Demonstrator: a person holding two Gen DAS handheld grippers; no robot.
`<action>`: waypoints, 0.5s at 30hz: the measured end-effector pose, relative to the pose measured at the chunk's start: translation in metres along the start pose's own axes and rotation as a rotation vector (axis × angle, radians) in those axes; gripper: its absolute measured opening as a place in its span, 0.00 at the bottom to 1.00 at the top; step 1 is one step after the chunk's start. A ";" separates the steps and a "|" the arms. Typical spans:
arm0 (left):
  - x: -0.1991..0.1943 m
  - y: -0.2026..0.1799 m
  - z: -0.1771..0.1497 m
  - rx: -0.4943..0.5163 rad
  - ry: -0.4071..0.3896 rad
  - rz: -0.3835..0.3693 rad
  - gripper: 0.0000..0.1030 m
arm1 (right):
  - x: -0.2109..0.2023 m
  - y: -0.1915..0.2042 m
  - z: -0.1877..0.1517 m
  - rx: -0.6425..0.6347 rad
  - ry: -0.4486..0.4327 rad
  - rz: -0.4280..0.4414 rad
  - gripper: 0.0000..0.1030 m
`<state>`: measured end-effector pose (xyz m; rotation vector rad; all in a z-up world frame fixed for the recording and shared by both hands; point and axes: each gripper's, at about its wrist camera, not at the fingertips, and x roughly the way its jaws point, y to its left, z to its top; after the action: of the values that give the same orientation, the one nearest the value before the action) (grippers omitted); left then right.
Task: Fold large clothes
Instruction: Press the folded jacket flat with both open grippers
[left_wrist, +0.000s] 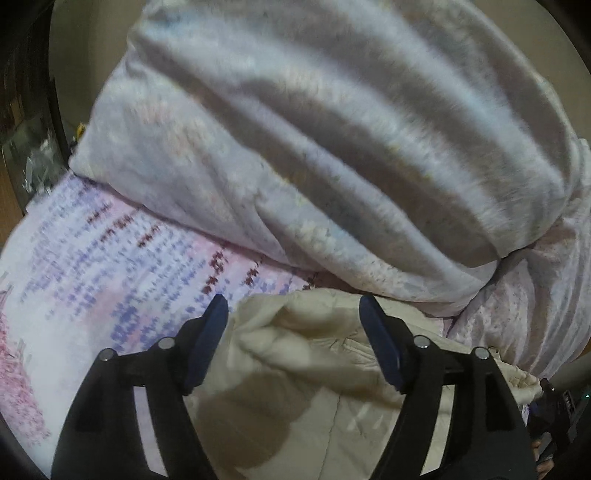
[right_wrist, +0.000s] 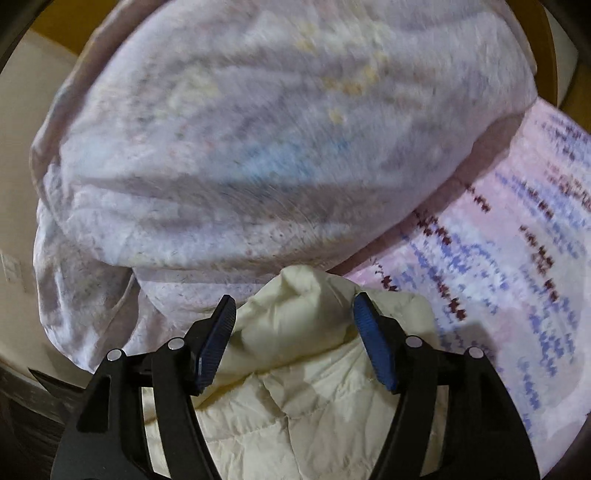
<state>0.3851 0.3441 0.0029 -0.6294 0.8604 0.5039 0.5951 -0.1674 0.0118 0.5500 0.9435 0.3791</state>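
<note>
Left wrist view: your left gripper (left_wrist: 293, 325) is holding its fingers (left_wrist: 208, 341) wide, the cream quilted garment (left_wrist: 295, 369) lying bunched between them, unclamped, on the patterned bed sheet (left_wrist: 92, 273), near a rolled pale duvet (left_wrist: 332, 147).

Right wrist view: your right gripper (right_wrist: 293, 321) is likewise standing wide around the garment's raised fold (right_wrist: 299, 314).

The big pale lilac bundle of bedding (left_wrist: 332, 140) is smeared by motion blur in both views, so its print cannot be read. The pink sheet with purple and dark red marks (right_wrist: 517, 258) is blurred too (letters or stitches, unclear) and runs off the frame. The cream quilted garment (right_wrist: 295, 387) is cut off by the bottom edge, its full shape hidden behind the 2 black finger frames. Clutter at the left wrist view's left edge (left_wrist: 33, 155) is too small to identify.
</note>
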 end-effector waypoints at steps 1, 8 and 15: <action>-0.005 0.002 -0.002 0.001 -0.008 0.001 0.74 | -0.005 0.001 -0.002 -0.013 -0.007 -0.007 0.66; -0.034 0.013 -0.027 0.025 -0.018 0.017 0.76 | -0.027 0.001 -0.033 -0.108 0.004 -0.071 0.66; -0.024 0.006 -0.060 0.093 0.024 0.053 0.76 | -0.016 0.008 -0.054 -0.206 0.019 -0.154 0.66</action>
<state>0.3362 0.3032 -0.0090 -0.5292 0.9199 0.5018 0.5401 -0.1545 0.0016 0.2840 0.9453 0.3385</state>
